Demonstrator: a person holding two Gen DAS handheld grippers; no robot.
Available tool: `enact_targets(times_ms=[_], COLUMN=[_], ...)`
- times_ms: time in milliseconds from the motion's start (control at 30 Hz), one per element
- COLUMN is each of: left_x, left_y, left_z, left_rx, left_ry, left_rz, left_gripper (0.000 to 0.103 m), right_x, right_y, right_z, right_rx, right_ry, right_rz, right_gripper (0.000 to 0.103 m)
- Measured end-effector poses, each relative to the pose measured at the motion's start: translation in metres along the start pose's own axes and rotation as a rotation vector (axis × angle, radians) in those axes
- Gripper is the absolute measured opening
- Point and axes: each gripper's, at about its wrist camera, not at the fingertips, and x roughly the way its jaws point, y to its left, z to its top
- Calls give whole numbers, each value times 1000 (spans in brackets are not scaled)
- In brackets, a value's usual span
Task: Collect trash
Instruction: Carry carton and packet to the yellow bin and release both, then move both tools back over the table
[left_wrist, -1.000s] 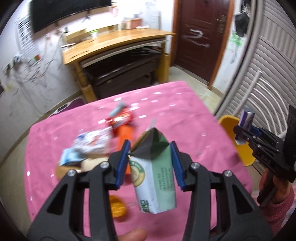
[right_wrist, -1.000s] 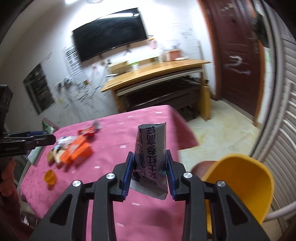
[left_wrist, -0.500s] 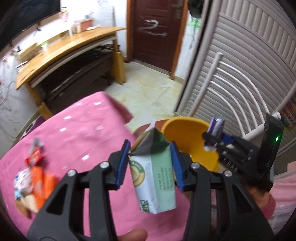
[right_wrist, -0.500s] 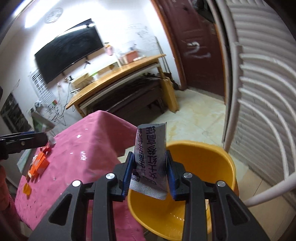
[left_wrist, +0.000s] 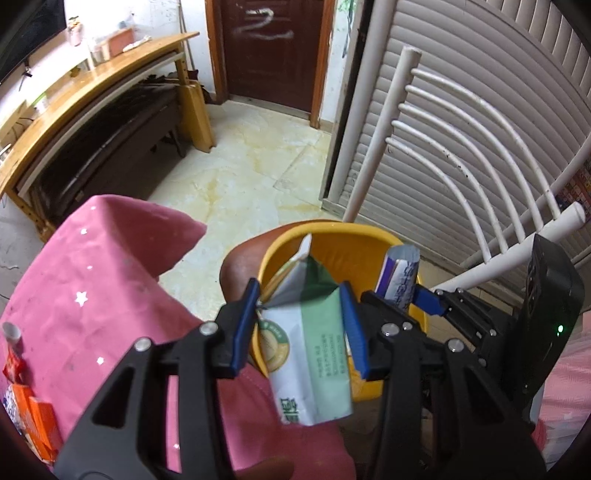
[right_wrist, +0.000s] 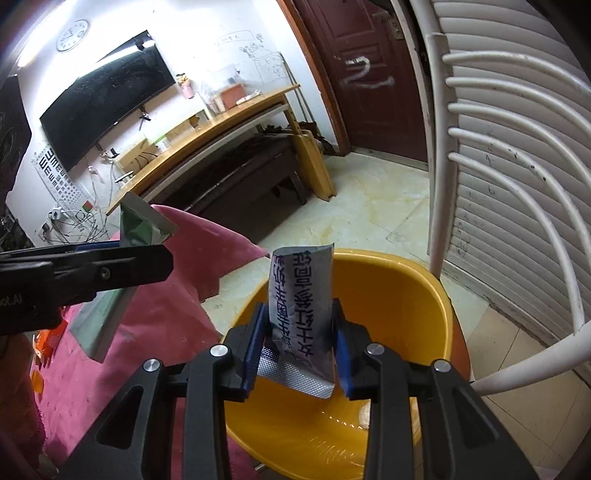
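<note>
A yellow basin (right_wrist: 406, 295) is seen just beyond both claws. The left gripper (left_wrist: 301, 326) is clamped on a green carton (left_wrist: 314, 354); the right gripper (right_wrist: 299, 349) pinches a silver wrapper (right_wrist: 299, 295). Leftover orange packets (left_wrist: 37, 424) are caught only by the left view, far left of its claw.

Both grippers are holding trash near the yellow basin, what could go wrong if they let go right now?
The left gripper holds the green milk carton near the yellow basin's rim by the pink tablecloth; dropped now, it may miss. The right gripper's silver wrapper hangs over the basin but is light and could flutter out. The grippers sit close and could collide.
</note>
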Motion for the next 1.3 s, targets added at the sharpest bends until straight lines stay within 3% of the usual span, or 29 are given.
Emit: enact_targets(times_ms=[133, 233, 667, 933, 1300], left_x=[9, 13, -9, -49, -119], left_y=[-2, -2, 7, 37, 135], left_z=[4, 7, 0, -19, -69], left_rx=[-5, -14, -45, -104, -305], left_ry=[20, 22, -14, -62, -141], left_rz=[-16, -18, -9, -4, 65], left_gripper=[43, 61, 61, 61, 61], right_x=[3, 2, -3, -20, -17], right_y=[-10, -18, -5, 34, 127], right_z=[-1, -2, 4, 10, 18], right_rx=[38, 55, 35, -31, -167], right_ry=[7, 6, -11, -50, -46], right_rz=[-15, -17, 15, 64, 159], right_gripper=[30, 37, 51, 54, 58])
